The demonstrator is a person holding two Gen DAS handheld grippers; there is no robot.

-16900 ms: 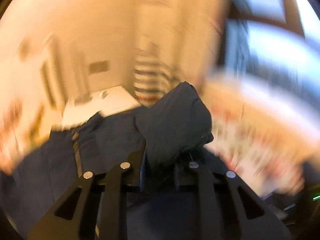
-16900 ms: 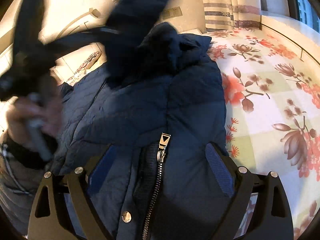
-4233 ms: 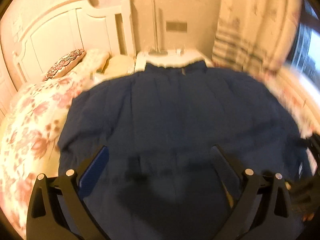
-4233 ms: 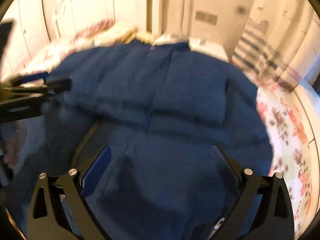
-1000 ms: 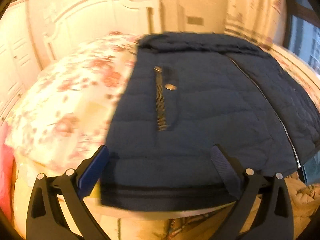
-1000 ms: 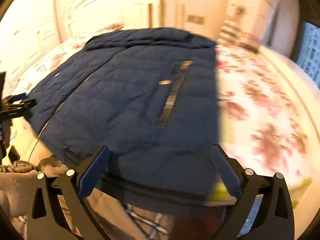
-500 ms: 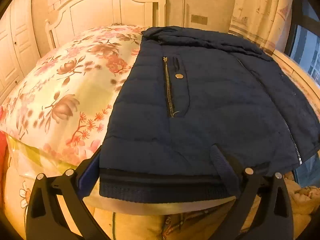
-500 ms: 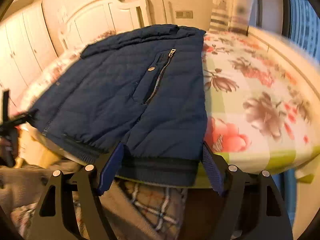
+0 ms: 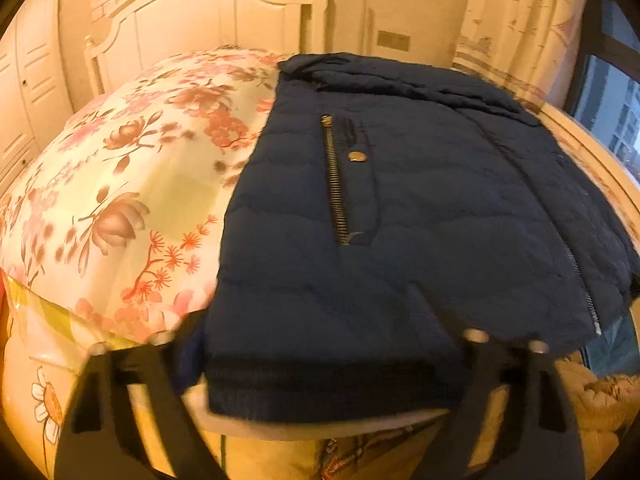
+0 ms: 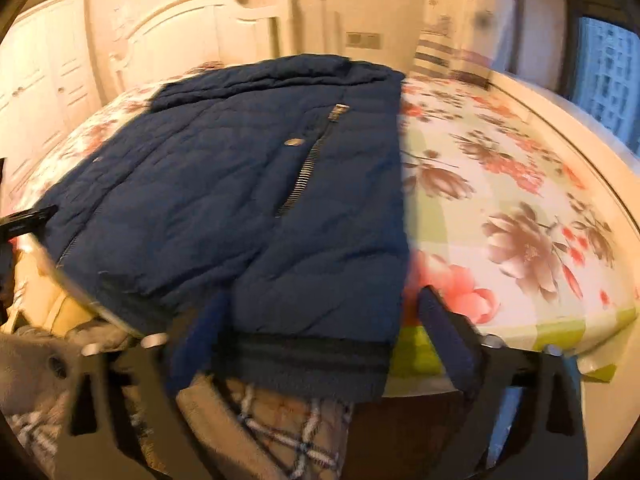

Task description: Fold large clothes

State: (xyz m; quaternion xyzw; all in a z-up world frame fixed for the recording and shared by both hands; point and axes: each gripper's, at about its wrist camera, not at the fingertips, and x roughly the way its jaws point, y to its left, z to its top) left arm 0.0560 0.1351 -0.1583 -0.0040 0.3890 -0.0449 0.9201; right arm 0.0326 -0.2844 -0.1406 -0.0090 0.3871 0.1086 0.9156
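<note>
both the left gripper [image 9: 320, 344] and right gripper [image 10: 320, 320] are closing around the navy jacket's [image 9: 400, 208] hem on the bed [image 10: 520, 200], not yet clamped

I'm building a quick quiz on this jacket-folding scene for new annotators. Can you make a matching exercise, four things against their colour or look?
Column 1:
1. jacket
2. bedspread
3. headboard
4. snap button

Column 2:
A. white, with panels and a post
B. navy blue, quilted
C. small, round, brass-coloured, beside the pocket zipper
D. pale, printed with pink and brown flowers

Pairs: 1-B, 2-D, 3-A, 4-C
</note>
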